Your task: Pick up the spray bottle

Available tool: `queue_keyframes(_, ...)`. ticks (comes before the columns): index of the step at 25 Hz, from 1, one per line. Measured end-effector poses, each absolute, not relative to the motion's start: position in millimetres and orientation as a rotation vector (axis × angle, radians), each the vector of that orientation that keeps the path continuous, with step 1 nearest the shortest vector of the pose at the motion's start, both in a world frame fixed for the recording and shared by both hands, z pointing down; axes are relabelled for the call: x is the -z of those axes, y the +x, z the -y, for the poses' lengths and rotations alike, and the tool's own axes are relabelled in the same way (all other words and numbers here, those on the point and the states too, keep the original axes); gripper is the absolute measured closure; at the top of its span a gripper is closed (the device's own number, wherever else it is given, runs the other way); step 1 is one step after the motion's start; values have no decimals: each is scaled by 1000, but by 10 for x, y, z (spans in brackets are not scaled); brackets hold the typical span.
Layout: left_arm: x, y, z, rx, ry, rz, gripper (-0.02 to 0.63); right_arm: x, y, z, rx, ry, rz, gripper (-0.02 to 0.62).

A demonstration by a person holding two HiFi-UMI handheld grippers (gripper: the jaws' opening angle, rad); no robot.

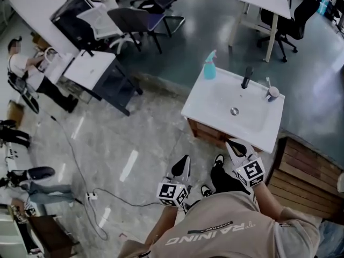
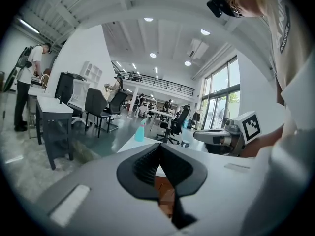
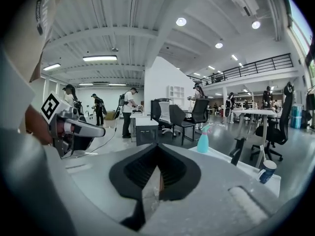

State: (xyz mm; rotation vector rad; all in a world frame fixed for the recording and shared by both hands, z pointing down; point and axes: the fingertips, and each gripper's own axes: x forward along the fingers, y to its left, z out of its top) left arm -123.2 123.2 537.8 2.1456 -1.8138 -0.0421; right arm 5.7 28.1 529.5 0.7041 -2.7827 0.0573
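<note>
A teal spray bottle (image 1: 210, 66) stands upright on the far left corner of a white sink unit (image 1: 215, 109). It shows small in the left gripper view (image 2: 140, 132) and in the right gripper view (image 3: 203, 140). Both grippers hang in the air on the near side of the sink, well short of the bottle. My left gripper (image 1: 185, 159) (image 2: 160, 145) is over the floor to the left of the sink's near corner, shut and empty. My right gripper (image 1: 232, 142) (image 3: 157, 145) is at the sink's near edge, jaws shut with nothing between them.
A black faucet (image 1: 247, 77) and a cup (image 1: 272, 93) with a toothbrush stand at the sink's back. Wooden crates (image 1: 303, 171) lie to the right. Desks (image 1: 91, 69) and office chairs (image 1: 137, 20) stand at the left and beyond, cables (image 1: 80, 171) cross the floor, and a person (image 1: 24, 71) stands at far left.
</note>
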Motion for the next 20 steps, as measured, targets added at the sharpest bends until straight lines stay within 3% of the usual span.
queue_keyframes(20, -4977, -1602, 622, -30, 2187, 1882, 588, -5304, -611, 1332, 23, 565, 2879, 594)
